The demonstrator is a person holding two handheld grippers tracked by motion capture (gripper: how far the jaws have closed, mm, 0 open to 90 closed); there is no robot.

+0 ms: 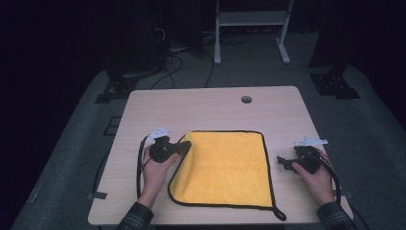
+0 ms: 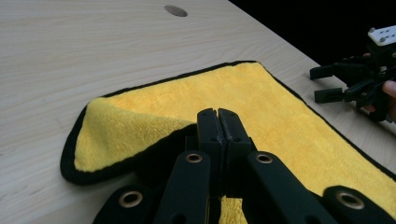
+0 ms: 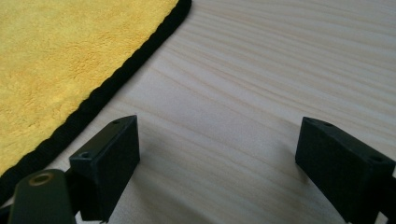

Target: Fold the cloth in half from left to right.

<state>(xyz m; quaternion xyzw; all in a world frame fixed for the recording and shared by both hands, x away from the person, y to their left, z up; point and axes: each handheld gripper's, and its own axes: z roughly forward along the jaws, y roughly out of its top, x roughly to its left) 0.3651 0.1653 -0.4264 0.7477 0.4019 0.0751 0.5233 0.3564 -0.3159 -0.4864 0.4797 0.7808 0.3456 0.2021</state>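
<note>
Where folded, towel (image 2: 261,107) apparently between jaws

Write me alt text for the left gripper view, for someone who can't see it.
The left gripper, jaws shut, pinches the edge of a yellow cloth with black trim and lifts it so a corner folds over on the pale wooden table. At far right, a hand holds the right gripper with its jaws open, beside the cloth.
</note>
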